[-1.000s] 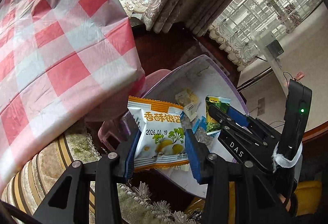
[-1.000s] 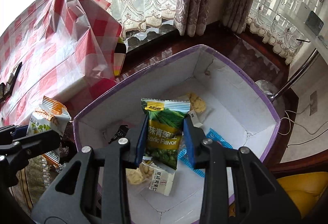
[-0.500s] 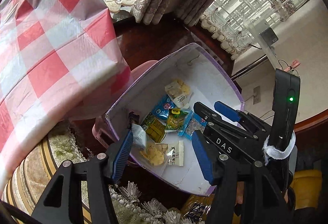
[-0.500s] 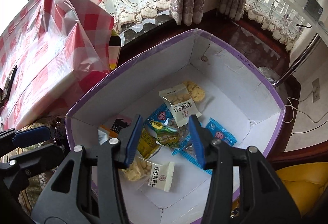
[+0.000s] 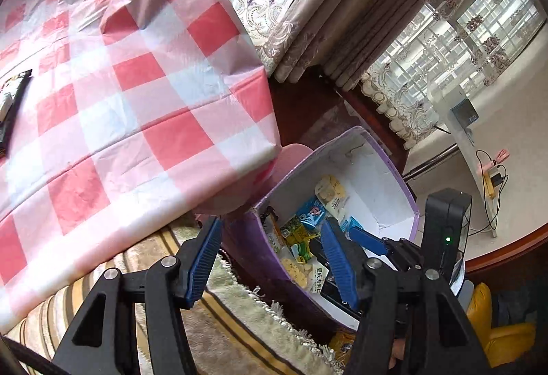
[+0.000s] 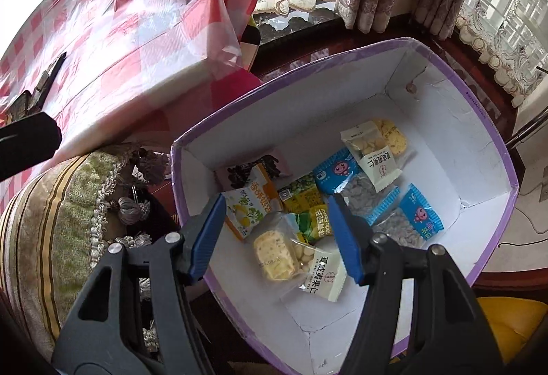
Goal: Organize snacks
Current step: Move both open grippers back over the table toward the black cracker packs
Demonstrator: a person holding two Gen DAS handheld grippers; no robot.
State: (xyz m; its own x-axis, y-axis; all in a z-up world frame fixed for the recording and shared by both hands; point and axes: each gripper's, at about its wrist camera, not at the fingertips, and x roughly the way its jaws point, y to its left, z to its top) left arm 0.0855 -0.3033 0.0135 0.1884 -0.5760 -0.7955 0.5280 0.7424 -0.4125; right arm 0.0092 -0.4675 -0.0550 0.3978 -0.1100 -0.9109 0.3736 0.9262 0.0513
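Beside the checked desk cloth [image 6: 113,32], left claw [image 5: 270,258] spread wide, gripping nothing, over the purple-rimmed box [image 6: 342,58] edge. Right claw [image 6: 277,234] likewise parted, empty, above the box floor. Snack packets inside: orange-topped pack [image 6: 248,203] at left, date partly legible; green pack [image 6: 310,220] reading "Flavor"; white pack [image 6: 325,275] with Chinese characters; blue packs [image 6: 419,215] at right. Striped fringed cushion [image 6: 51,220] beside box.

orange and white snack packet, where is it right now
In the right wrist view, the orange and white snack packet lies in the purple-edged box, at its left end, beside the green and yellow packets and above the clear nut packet.
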